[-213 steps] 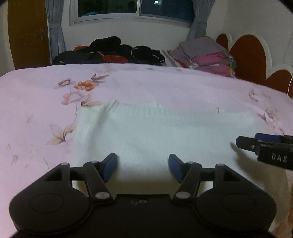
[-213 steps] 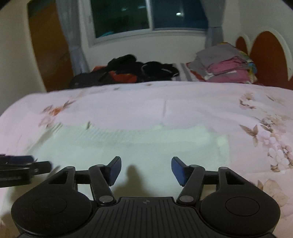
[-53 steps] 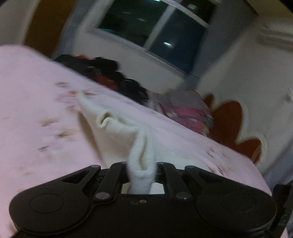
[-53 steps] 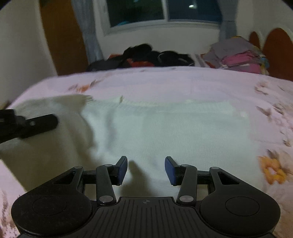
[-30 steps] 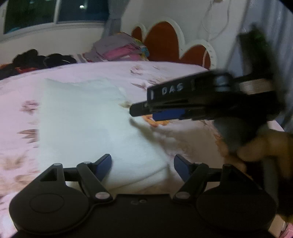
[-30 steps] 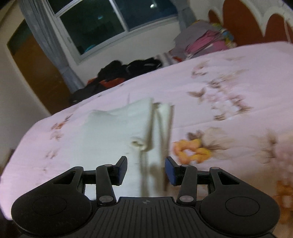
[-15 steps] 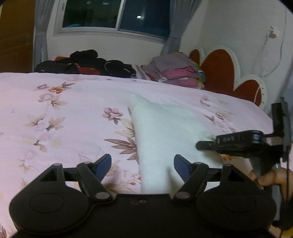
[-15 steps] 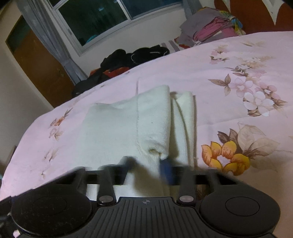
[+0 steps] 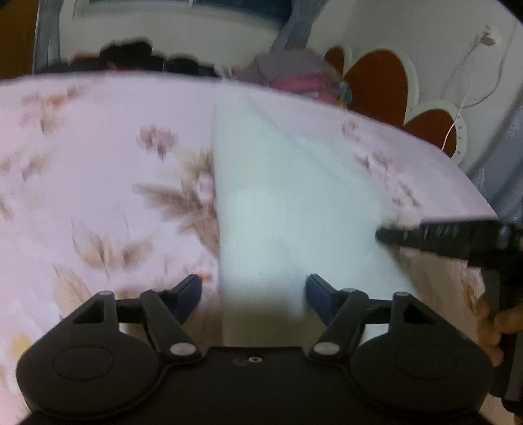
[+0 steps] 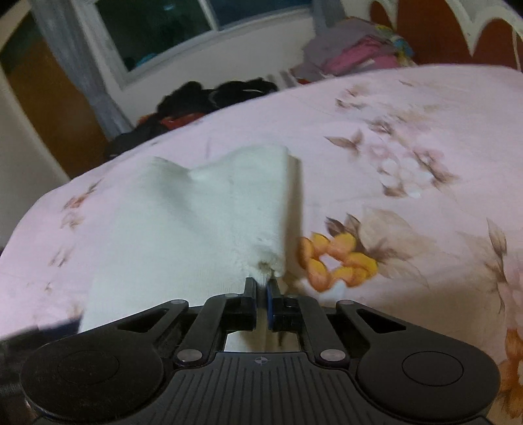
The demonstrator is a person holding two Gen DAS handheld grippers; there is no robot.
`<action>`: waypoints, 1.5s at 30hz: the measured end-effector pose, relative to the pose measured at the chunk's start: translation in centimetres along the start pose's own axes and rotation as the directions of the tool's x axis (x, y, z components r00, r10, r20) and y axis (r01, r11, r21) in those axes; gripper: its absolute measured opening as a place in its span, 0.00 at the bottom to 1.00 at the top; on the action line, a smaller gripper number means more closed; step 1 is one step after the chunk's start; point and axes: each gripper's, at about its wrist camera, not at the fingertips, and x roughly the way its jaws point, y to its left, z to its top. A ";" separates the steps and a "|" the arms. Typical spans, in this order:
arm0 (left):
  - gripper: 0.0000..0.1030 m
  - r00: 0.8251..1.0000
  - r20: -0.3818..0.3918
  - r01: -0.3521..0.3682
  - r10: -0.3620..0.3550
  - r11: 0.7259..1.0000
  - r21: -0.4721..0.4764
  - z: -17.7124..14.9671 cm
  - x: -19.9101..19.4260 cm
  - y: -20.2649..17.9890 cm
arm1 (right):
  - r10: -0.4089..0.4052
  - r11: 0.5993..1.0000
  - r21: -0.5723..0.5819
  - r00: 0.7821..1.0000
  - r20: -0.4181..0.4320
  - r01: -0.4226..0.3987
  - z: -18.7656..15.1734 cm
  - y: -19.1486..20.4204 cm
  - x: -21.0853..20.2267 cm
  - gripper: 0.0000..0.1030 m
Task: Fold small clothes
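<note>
Right gripper (image 10: pixel 261 291) pinches the sweater's (image 10: pixel 183 222) near corner; left gripper (image 9: pixel 253 289), closing, straddles its edge untouched; only the left view shows a hand (image 9: pixel 490 327)

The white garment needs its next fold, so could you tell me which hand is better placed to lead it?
Probably the right. The right gripper is already shut on the garment's near corner and can carry it over. The left gripper's jaws are closing but still apart, astride the near edge without pressing it.

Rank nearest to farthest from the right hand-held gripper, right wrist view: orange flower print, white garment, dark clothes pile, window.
1. white garment: pinched in the right hand-held gripper, at its near corner.
2. orange flower print: just right of the tips.
3. dark clothes pile: far edge of the bed, upper left.
4. window: on the wall behind it.
</note>
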 end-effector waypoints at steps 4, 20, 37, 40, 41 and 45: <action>0.67 1.000 -0.003 0.018 -0.018 1.000 -0.020 -0.2 -0.4 0.0 | 0.031 0.999 -0.009 0.999 0.016 -0.031 0.2 0.9 -1.3 0.05; 0.66 0.997 -0.037 0.066 -0.067 0.997 -0.036 -1.0 -1.3 -0.1 | 0.017 1.000 -0.001 0.997 -0.072 -0.018 -5.9 1.4 -5.3 0.47; 0.66 0.998 -0.037 0.049 -0.050 0.998 -0.041 -1.5 -1.7 0.2 | -0.008 0.997 -0.074 0.996 -0.092 0.001 -6.6 3.0 -5.3 0.34; 0.67 0.998 -0.039 0.045 -0.046 0.998 -0.033 -1.5 -1.6 0.0 | 0.010 1.000 -0.024 0.994 -0.106 -0.013 -6.7 2.4 -4.7 0.15; 0.67 0.998 -0.039 0.043 -0.044 0.999 -0.031 -1.5 -1.6 -0.1 | 0.016 0.999 -0.027 0.994 -0.110 -0.019 -6.7 2.4 -4.7 0.13; 0.67 0.997 -0.051 0.058 -0.060 0.997 -0.043 -1.4 -1.6 -0.5 | -0.029 0.992 -0.127 0.997 -0.073 0.020 -6.1 3.3 -5.9 0.09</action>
